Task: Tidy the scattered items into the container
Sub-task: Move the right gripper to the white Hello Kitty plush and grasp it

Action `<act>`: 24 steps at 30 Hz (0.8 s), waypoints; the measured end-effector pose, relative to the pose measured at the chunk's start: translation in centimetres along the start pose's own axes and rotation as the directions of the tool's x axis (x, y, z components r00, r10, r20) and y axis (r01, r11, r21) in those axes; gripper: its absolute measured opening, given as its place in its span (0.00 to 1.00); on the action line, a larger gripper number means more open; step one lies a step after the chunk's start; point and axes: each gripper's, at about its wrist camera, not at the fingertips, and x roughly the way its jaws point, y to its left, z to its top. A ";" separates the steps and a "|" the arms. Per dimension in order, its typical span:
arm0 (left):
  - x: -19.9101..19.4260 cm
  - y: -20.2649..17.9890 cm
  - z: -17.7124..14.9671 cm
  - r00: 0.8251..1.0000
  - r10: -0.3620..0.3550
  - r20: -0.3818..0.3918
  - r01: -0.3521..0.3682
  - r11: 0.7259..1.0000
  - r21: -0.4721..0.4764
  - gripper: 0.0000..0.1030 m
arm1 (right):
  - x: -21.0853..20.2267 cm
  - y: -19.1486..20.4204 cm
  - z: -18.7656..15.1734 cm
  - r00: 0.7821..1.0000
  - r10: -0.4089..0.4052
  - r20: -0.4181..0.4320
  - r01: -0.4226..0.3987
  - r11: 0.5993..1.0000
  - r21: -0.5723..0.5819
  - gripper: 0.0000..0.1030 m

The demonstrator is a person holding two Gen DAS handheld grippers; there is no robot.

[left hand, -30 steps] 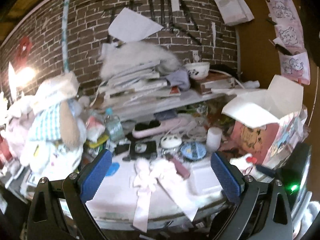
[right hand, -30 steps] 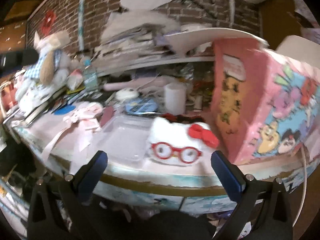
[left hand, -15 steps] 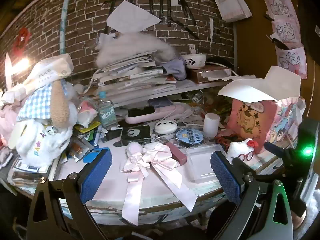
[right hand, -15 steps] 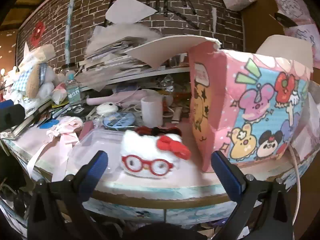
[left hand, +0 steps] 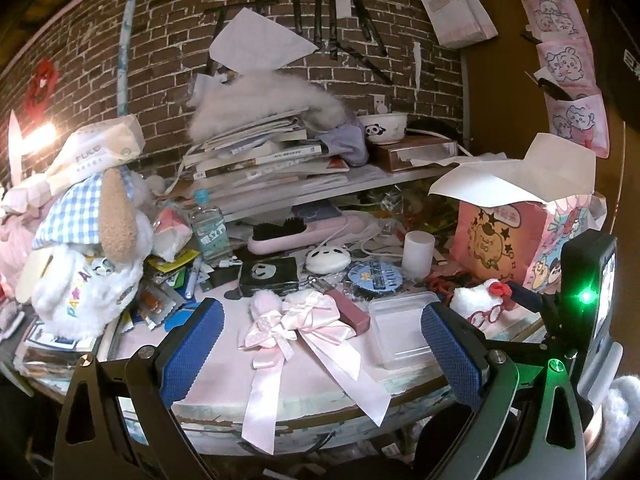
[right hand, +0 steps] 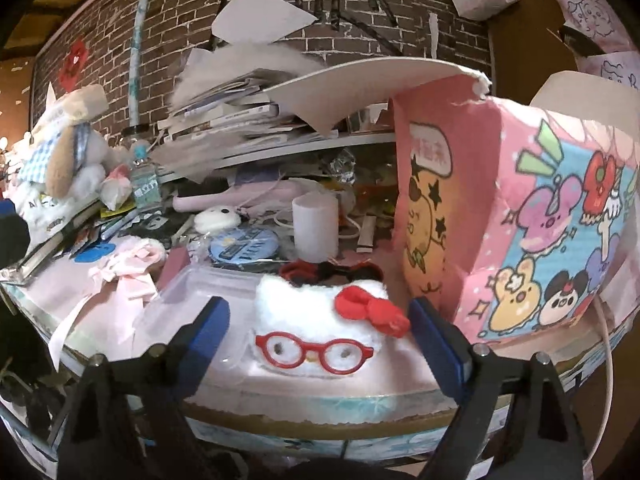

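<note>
Up front, the right gripper (right hand: 318,344) hangs at the table's near edge with its blue-padded fingers (right hand: 202,330) spread wide on either side of a white plush cat face (right hand: 320,320) wearing red glasses and a red bow; neither pad touches it. The plush lies on the pink tabletop (right hand: 280,380) just beside a clear plastic container (right hand: 200,292), which sits open and shallow to its left. A tall pink cartoon-printed bag (right hand: 520,220) stands close on the plush's right. The left gripper (left hand: 320,348) is likewise spread and holds nothing, hovering before a pink satin bow (left hand: 296,324) whose ribbons trail over the table edge. From this view the clear container (left hand: 400,328) lies right of the bow, with a dusky pink bar (left hand: 348,310) between them and the plush (left hand: 478,300) beyond it.
</note>
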 end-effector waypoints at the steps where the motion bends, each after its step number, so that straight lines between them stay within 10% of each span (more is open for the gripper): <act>1: 0.0 0.0 0.0 1.000 -0.004 0.000 0.004 1.000 0.002 0.96 | -0.1 -0.1 0.0 1.000 0.001 0.001 -0.001 1.000 0.004 0.87; 14: 0.3 -0.4 -0.1 1.000 -0.015 -0.002 0.015 1.000 0.012 0.96 | 0.2 -0.8 0.2 1.000 0.014 -0.010 -0.014 0.999 0.033 0.82; 17: 0.6 -0.6 -0.2 0.999 -0.030 -0.019 0.030 0.999 0.020 0.96 | 0.2 -1.0 0.1 0.998 0.066 -0.008 -0.065 0.996 0.059 0.57; 24: 1.3 -0.8 -0.4 0.998 -0.037 -0.044 0.037 0.999 0.015 0.96 | 0.3 -1.2 0.0 0.994 0.107 -0.007 -0.106 0.991 0.079 0.51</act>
